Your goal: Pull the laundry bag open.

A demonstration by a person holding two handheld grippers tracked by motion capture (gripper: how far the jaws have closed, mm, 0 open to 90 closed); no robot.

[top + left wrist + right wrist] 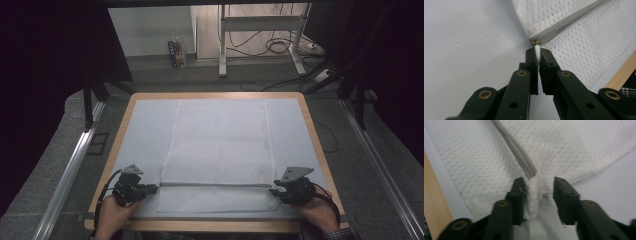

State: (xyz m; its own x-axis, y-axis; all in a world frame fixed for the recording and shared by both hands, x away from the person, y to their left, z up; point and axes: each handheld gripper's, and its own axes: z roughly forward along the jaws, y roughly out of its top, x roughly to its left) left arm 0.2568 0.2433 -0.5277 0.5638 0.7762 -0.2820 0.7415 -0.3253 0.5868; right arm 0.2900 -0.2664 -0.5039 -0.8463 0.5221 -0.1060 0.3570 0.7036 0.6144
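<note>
Nearest the person, the left gripper (150, 189) lies low at the left end of the zip, its jaws pressed together on the white zip pull (537, 51); the left gripper view shows the pull pinched between the two black pads, with the small metal slider (537, 42) just beyond their tips. At the right end, the right gripper (274, 190) has its jaws spread part way: in the right gripper view a bunched fold of the fabric corner (532, 195) leans against one pad, while the other pad stands clear of it (so nothing is clamped there). The person's left hand (114, 216) and right hand (317, 210) come in over the near wooden edge of the table.

Between the two grippers runs the grey zip (212, 184), closed along its whole length, so what the cover holds cannot be told. It belongs to a white mesh pillow cover (220, 145) that lies flat in the middle of the pale mat (145, 130), a narrow strip of the cover on the near side of the zip and the larger part stretching away toward the far edge.

Beyond the table (310, 120), a small carton (177, 54) stands on the floor by the wall, and cables (272, 47) trail around the legs of a metal frame (222, 45)
</note>
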